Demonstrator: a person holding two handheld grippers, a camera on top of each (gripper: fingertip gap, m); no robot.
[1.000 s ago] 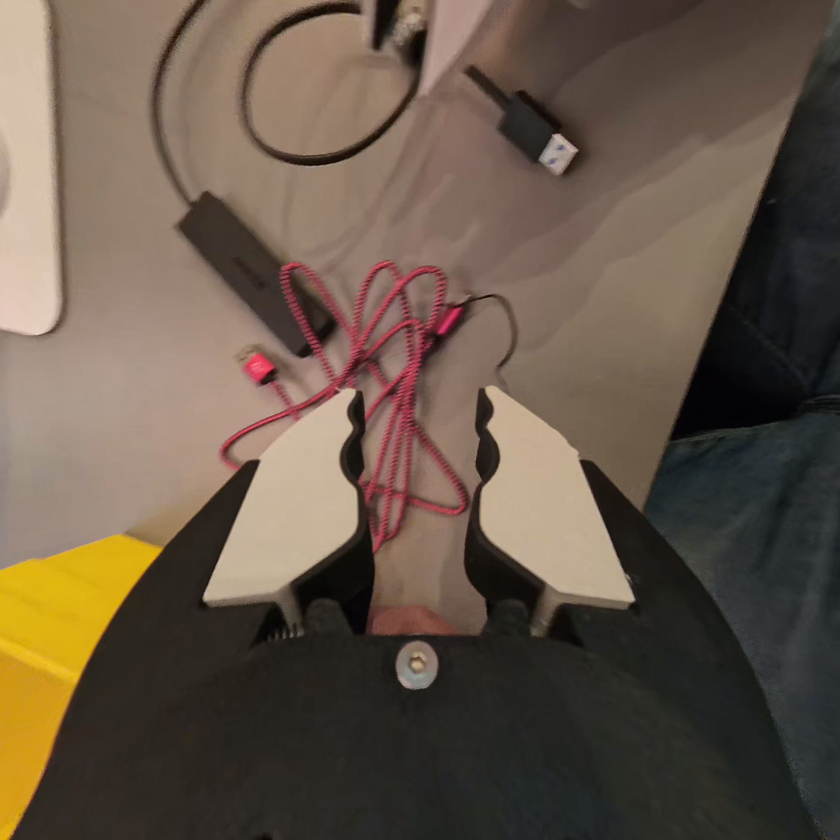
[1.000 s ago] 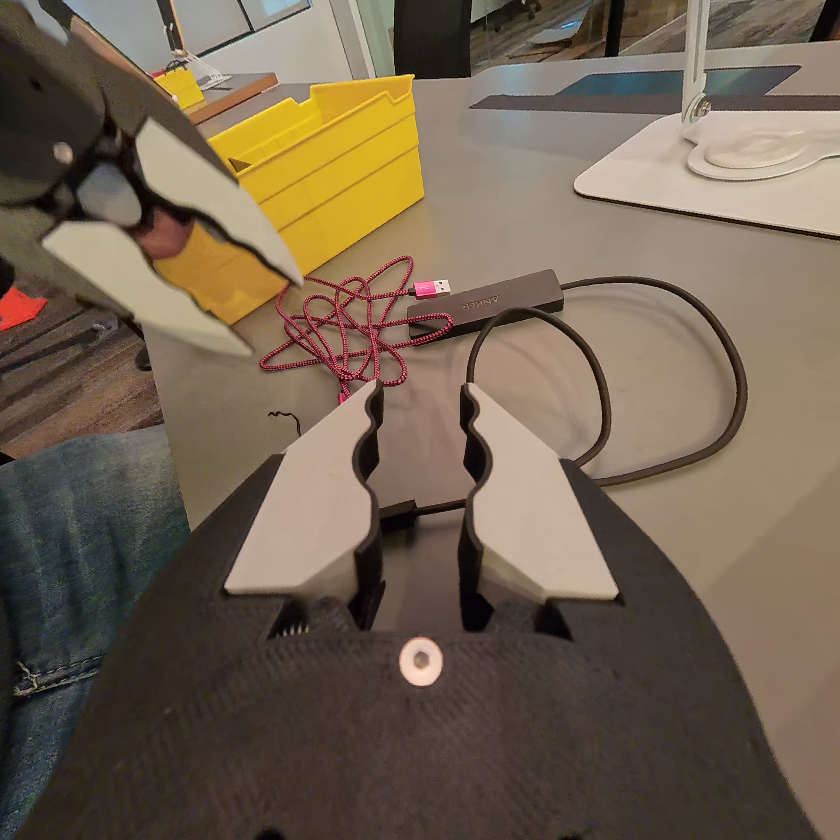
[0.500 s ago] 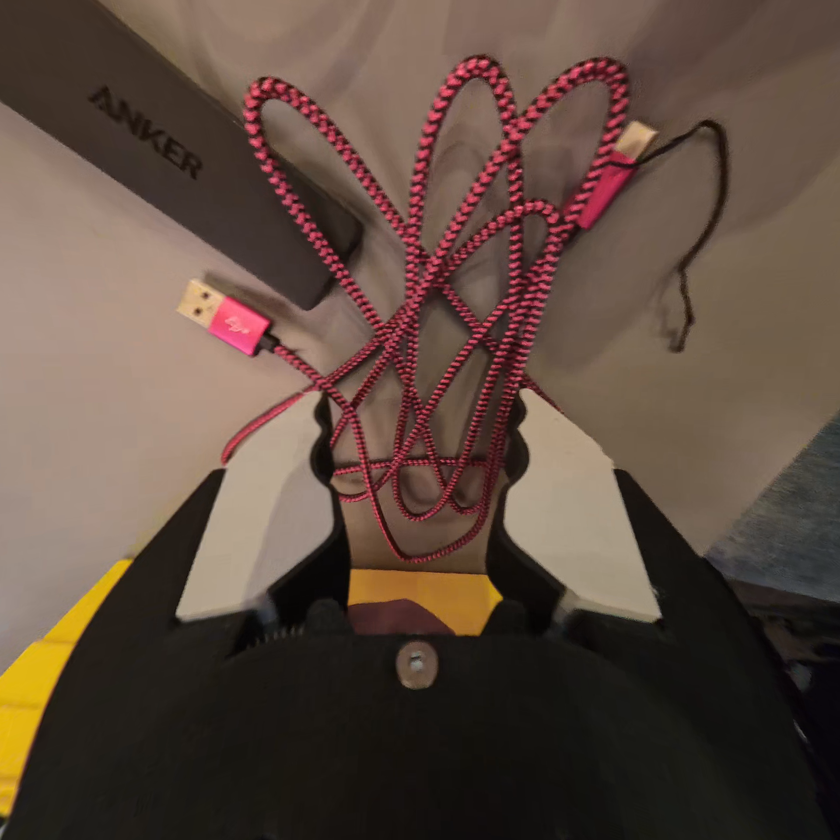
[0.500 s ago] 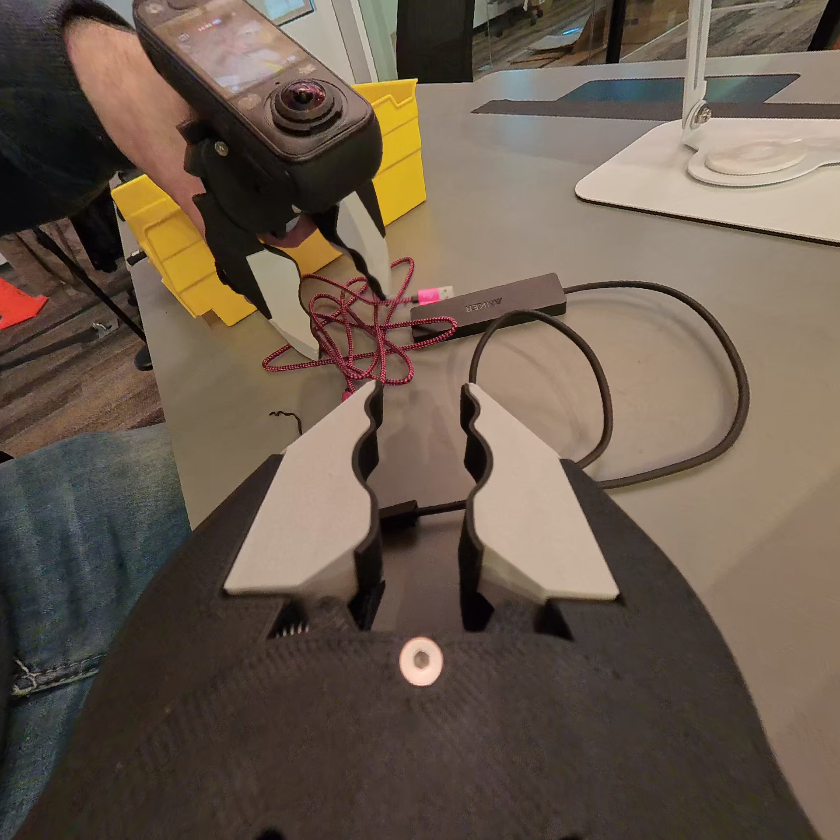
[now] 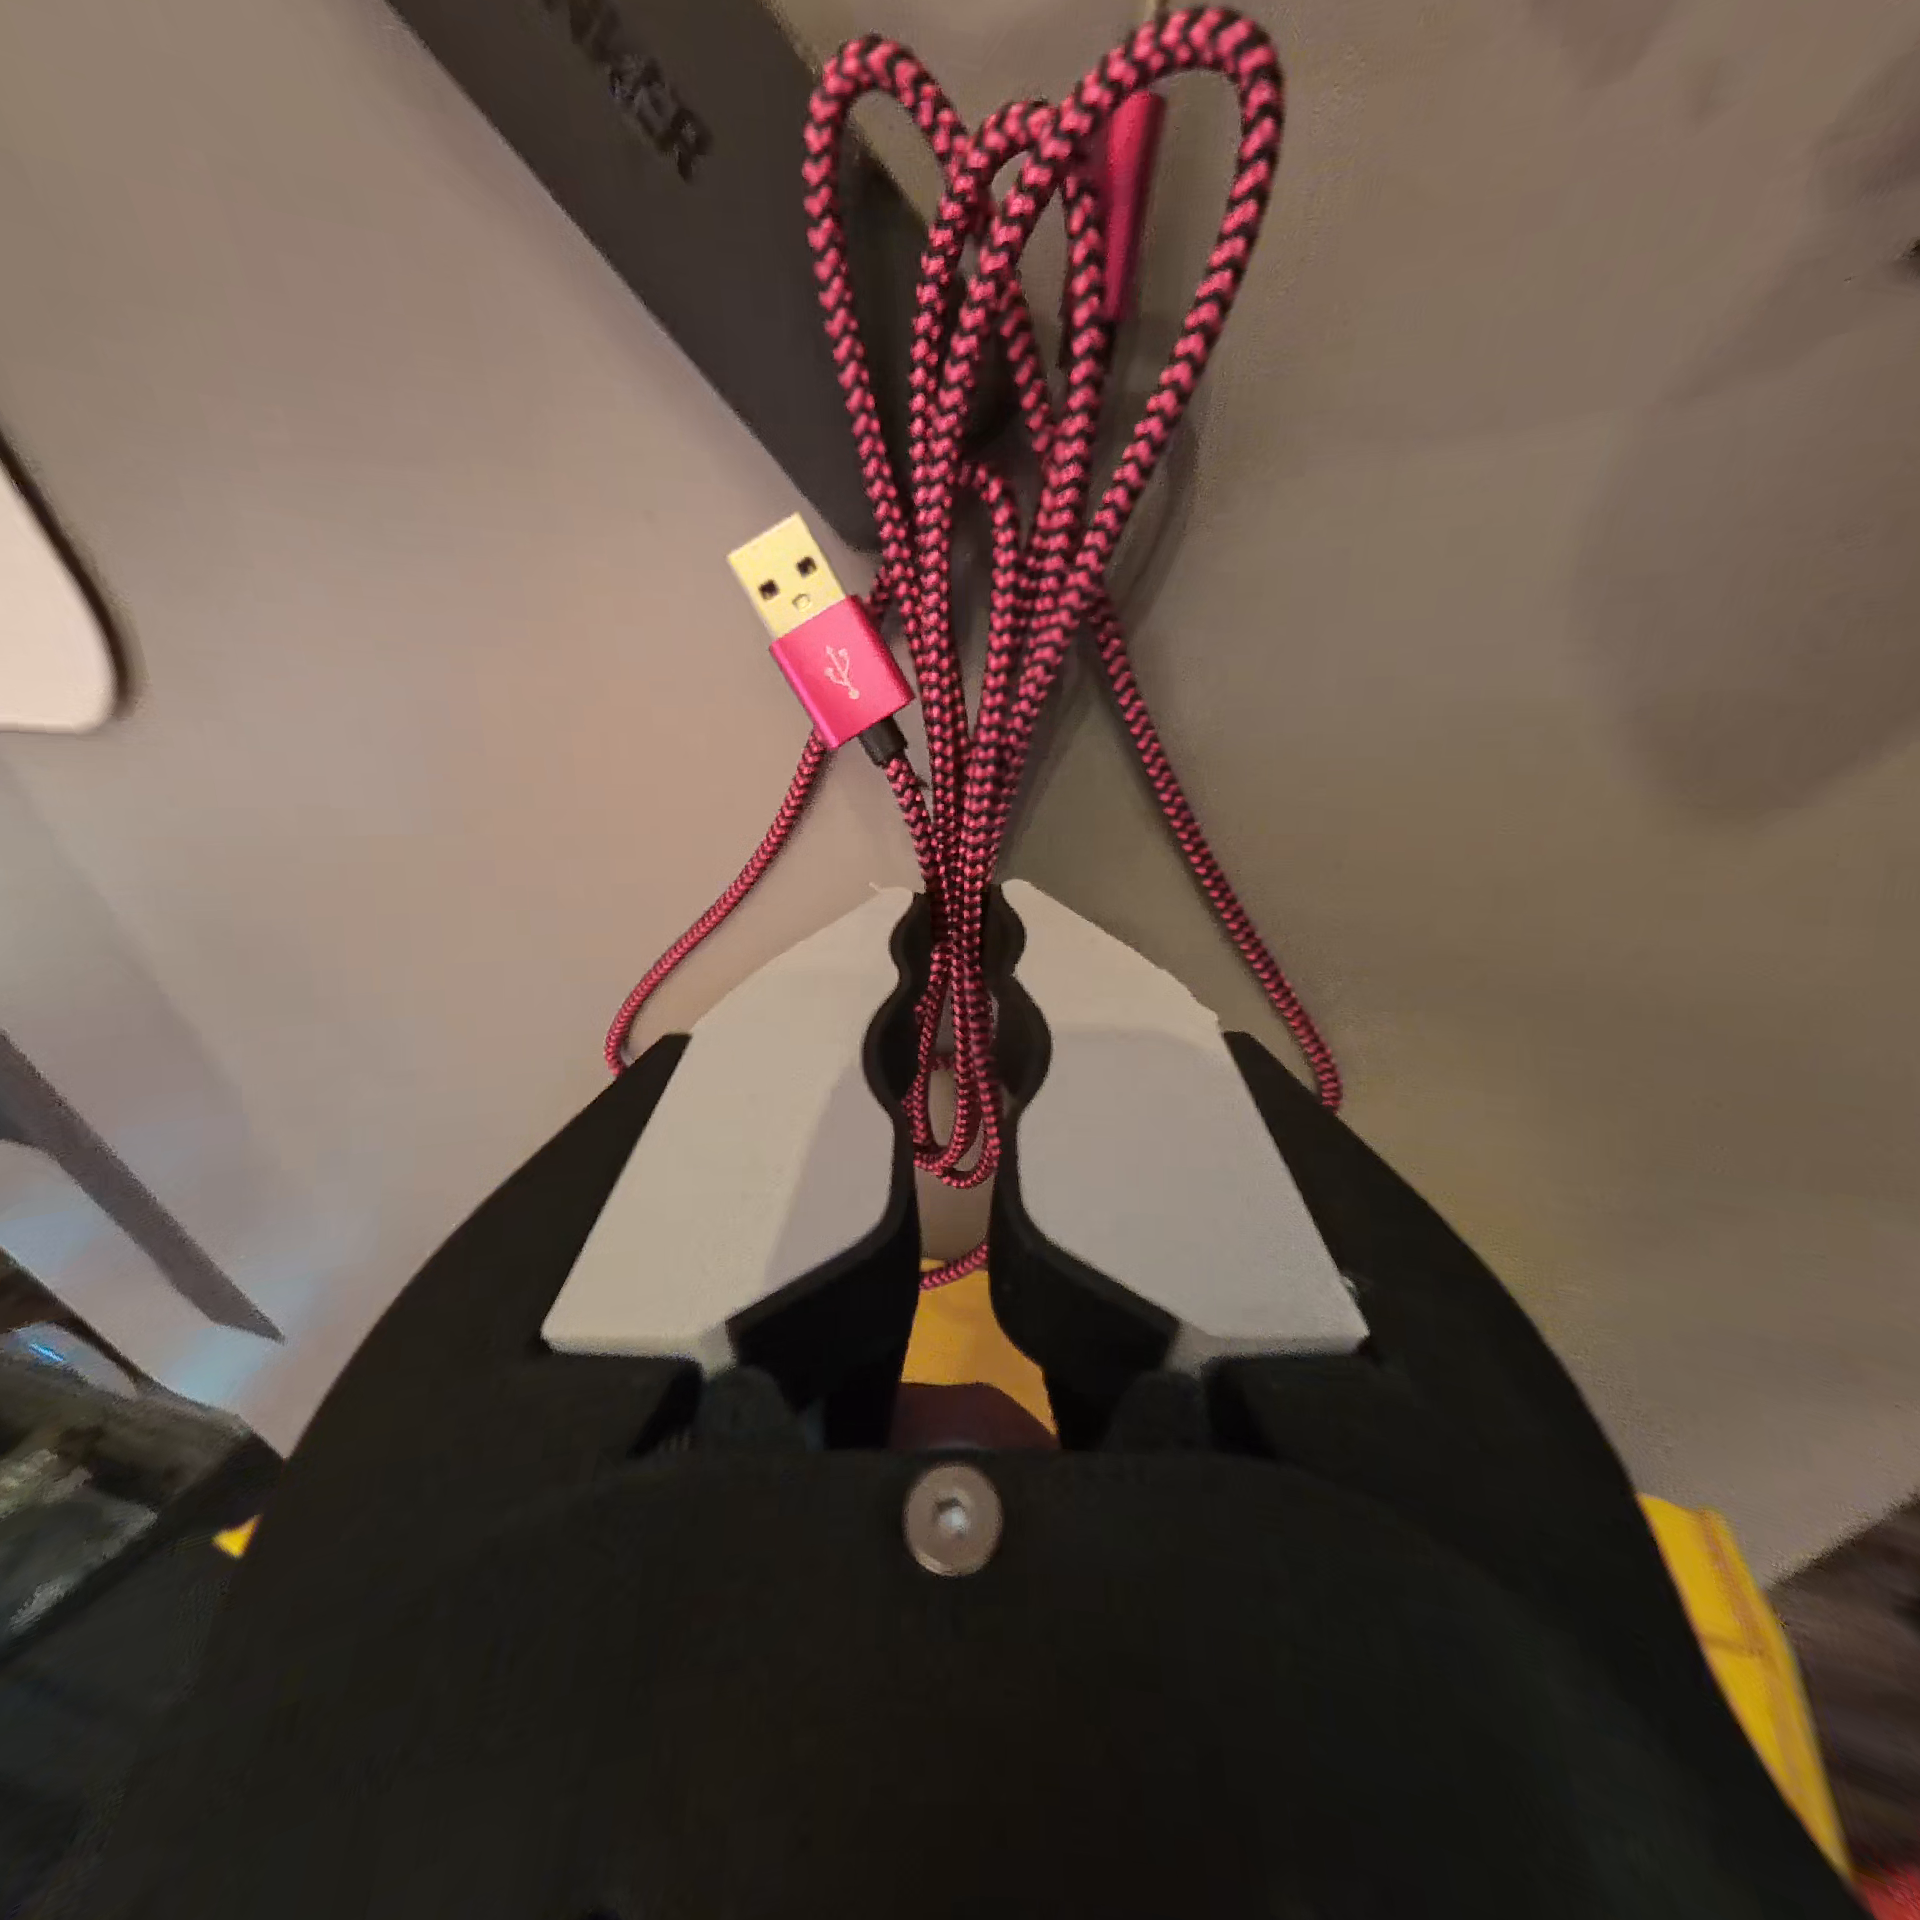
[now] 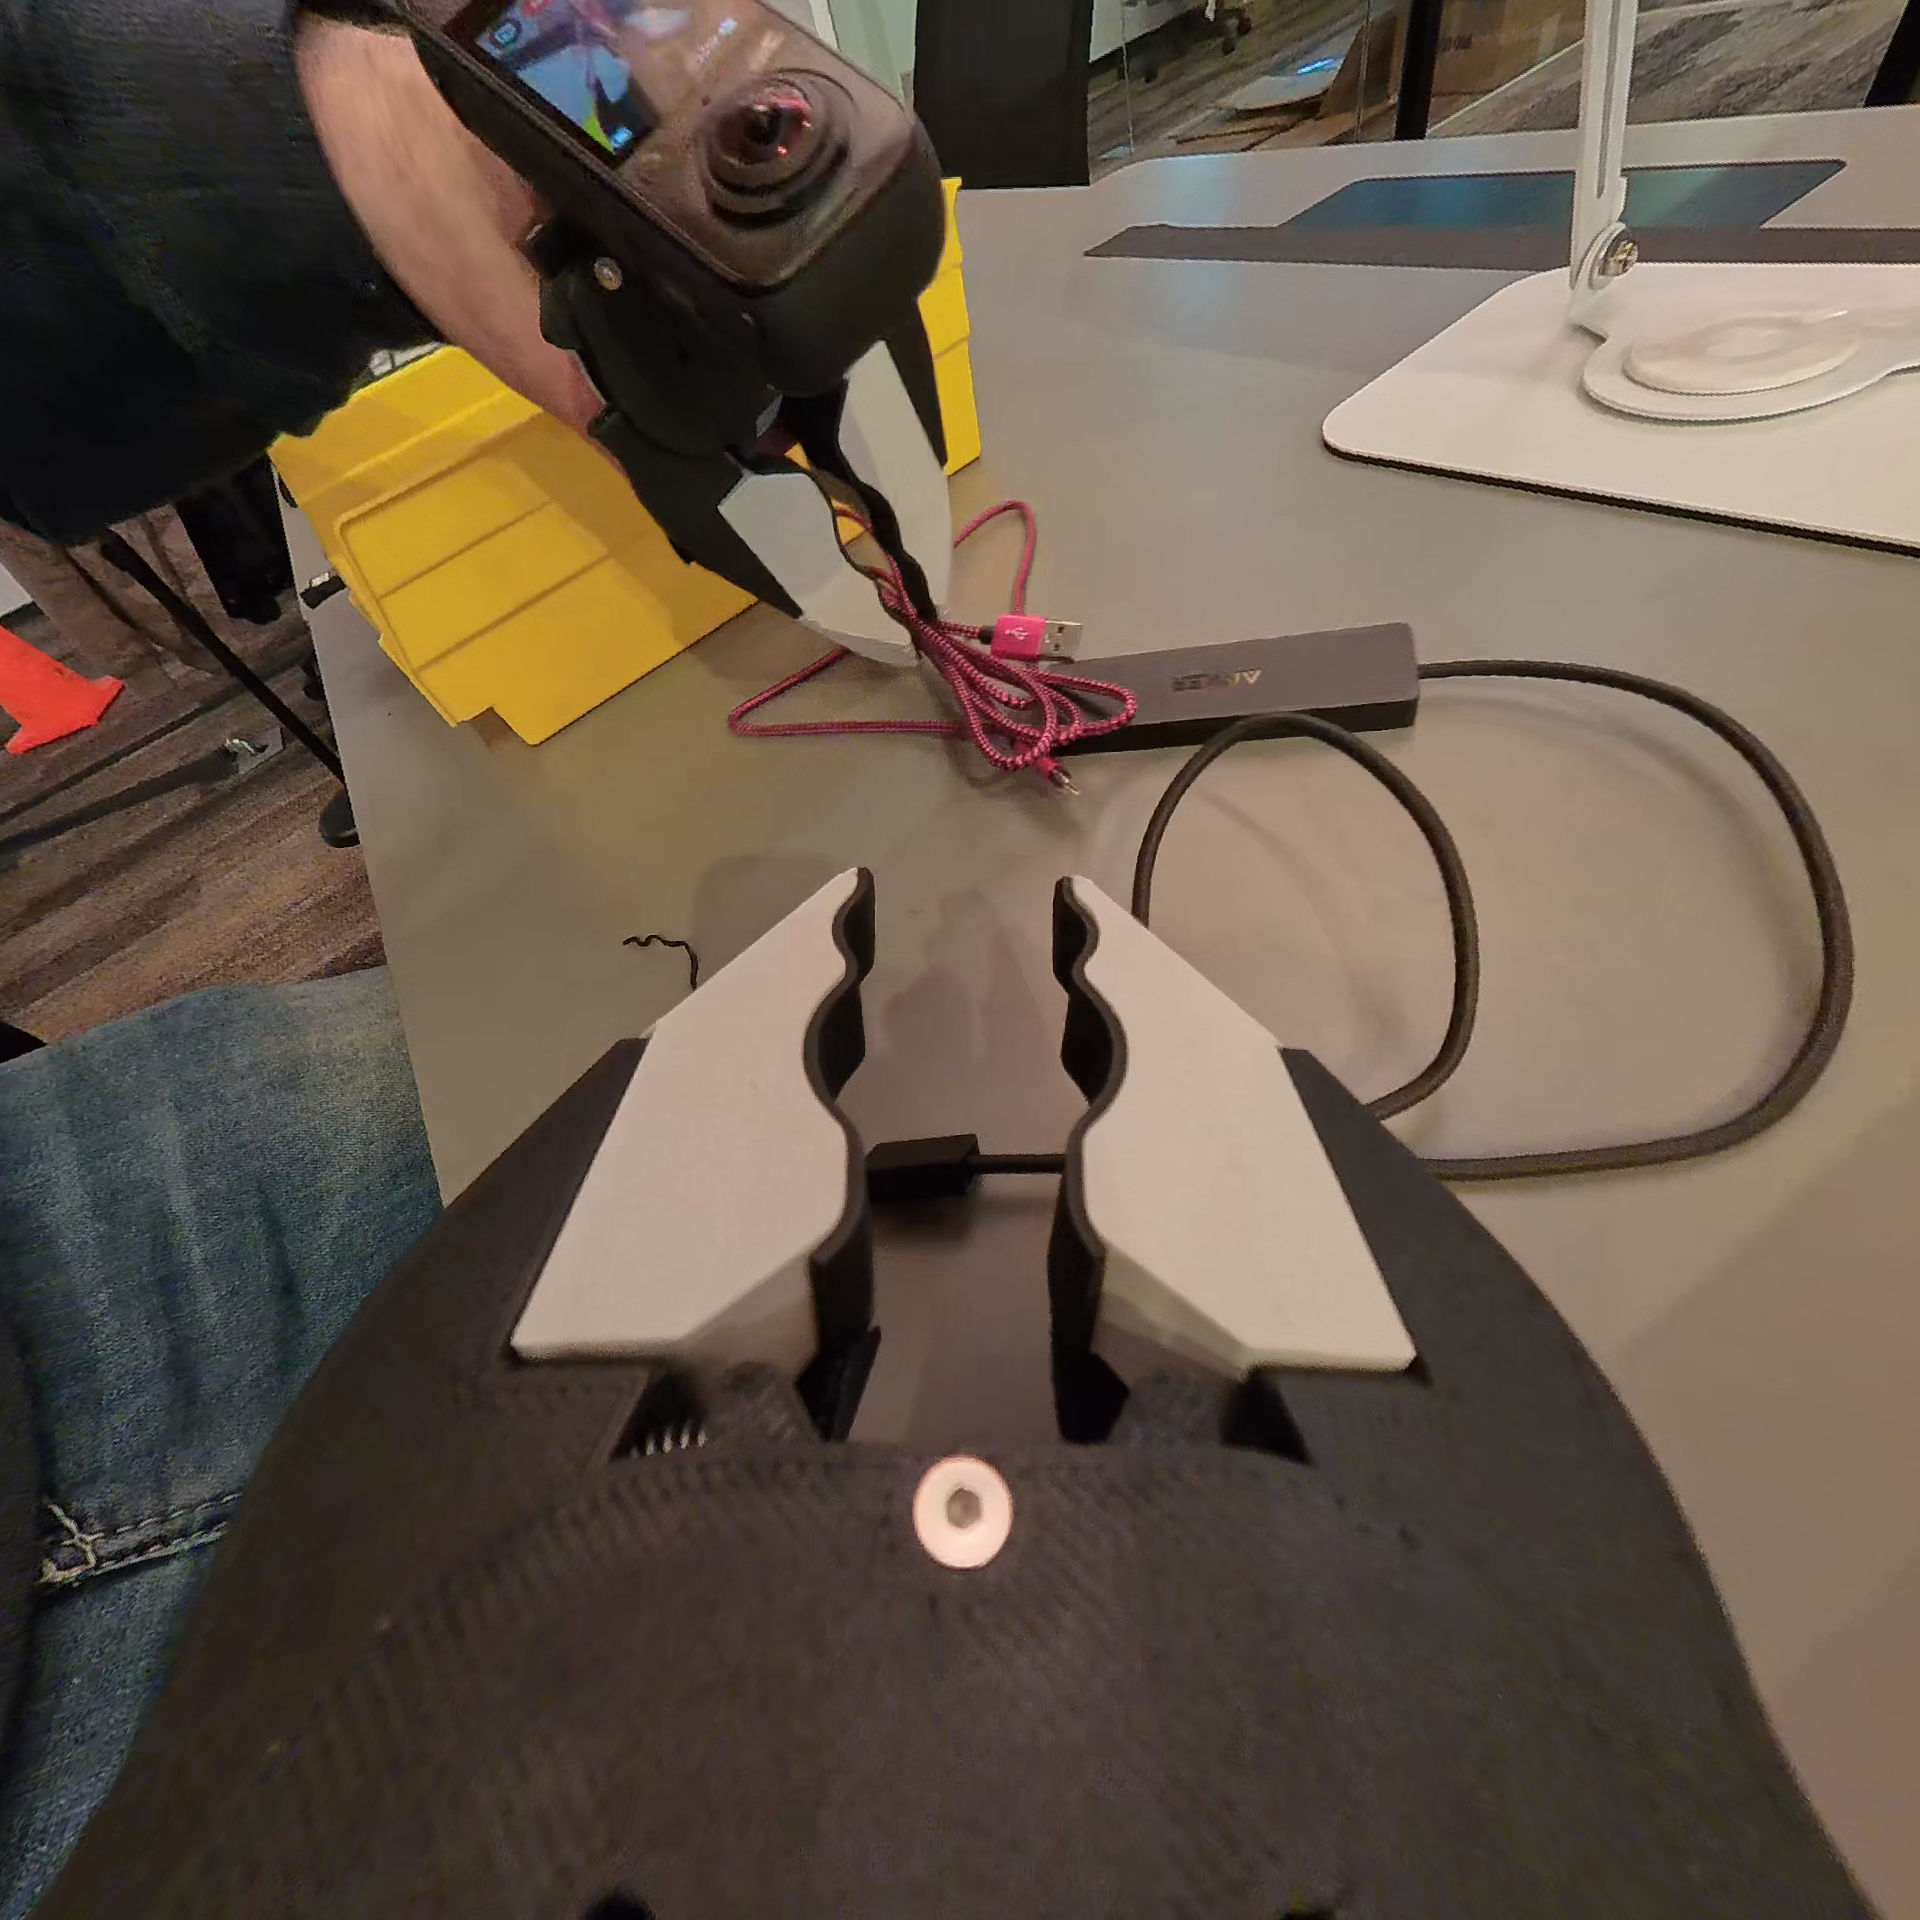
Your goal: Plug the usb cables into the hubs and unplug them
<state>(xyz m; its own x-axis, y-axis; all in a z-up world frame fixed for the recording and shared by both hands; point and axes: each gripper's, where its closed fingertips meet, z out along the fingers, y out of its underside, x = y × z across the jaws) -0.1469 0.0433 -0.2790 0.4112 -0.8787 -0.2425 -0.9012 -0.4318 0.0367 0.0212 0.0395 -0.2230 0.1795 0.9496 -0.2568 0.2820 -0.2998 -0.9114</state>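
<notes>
The left hand-held gripper [image 5: 956,904] is closed on the bunched loops of the pink cable [image 5: 997,644], beside the hub [image 6: 1288,681] on the table [image 6: 1558,935]. The right hand-held gripper [image 6: 961,894] waits open and empty. Nothing is plugged yet; next, I think, its USB plug [image 5: 821,634] needs a separate grip.

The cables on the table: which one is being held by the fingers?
The pink braided cable, bunched between the left gripper's closed fingers. The thick black cable lies loose in a loop, untouched, ahead of the open right gripper.
</notes>
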